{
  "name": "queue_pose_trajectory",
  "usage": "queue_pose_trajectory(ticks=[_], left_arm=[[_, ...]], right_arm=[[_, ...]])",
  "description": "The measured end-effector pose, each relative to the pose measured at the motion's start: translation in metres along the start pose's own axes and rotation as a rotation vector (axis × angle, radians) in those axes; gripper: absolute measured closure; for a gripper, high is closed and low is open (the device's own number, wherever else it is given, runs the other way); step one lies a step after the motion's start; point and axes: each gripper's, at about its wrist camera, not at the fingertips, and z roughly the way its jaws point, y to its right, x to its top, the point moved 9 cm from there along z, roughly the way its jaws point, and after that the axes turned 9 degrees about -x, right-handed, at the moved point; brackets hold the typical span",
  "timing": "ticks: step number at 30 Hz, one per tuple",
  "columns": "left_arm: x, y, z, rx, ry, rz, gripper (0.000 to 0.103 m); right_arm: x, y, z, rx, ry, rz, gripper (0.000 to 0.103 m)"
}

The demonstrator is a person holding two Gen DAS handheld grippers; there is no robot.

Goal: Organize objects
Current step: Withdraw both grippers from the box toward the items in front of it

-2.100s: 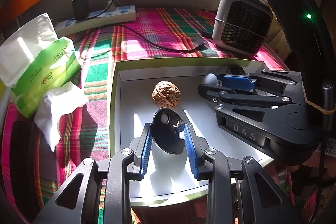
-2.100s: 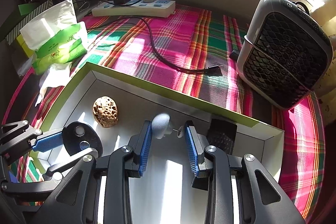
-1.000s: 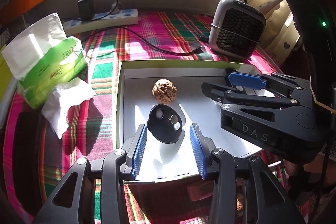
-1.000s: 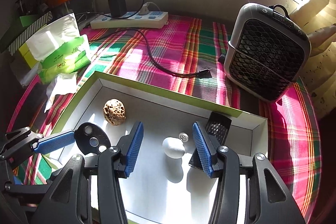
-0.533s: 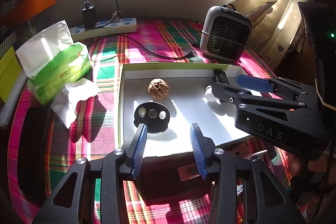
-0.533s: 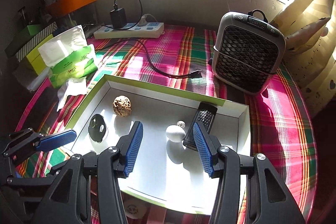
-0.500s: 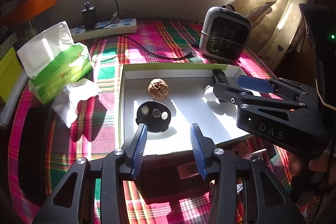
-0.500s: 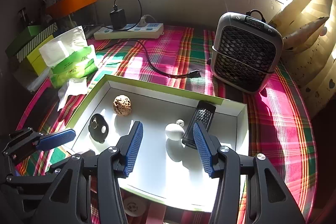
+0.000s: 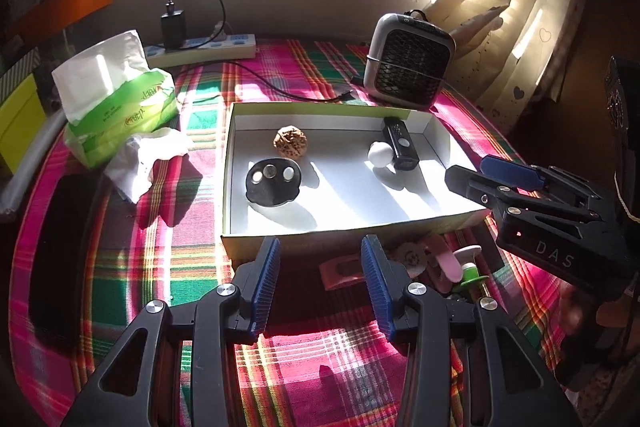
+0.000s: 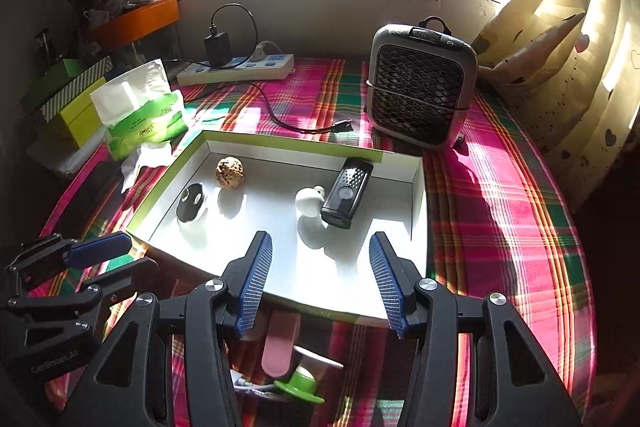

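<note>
Sunlit plaid cloth (image 9: 192, 267) in pink, green and white covers the table, with a barred window behind. On it sits a shallow white box (image 9: 436, 125) with green outer walls, holding a brown walnut (image 9: 290, 142) near the back left, a black round holder (image 9: 273, 181) lying flat with three small discs on top, a white egg-shaped piece (image 10: 309, 200), and touching its right side a black remote (image 10: 347, 192) whose long axis runs from the near side to the far wall. Both the left gripper (image 9: 320, 275) and right gripper (image 10: 320, 279) hover at the box's near edge, jaws spread and empty. Pink and green clutter (image 10: 296, 367) lies just below them; a tissue pack (image 9: 116, 107) stands left, a small heater (image 10: 420, 91) behind
</note>
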Motion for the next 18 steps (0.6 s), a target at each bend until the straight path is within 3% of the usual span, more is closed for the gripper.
queue_pose_trajectory(ticks=[18], left_arm=[[-0.034,0.031,0.011,-0.104,-0.074,0.052,0.063]], right_arm=[[-0.056,0.029,-0.023,-0.036,-0.015,0.071,0.051]])
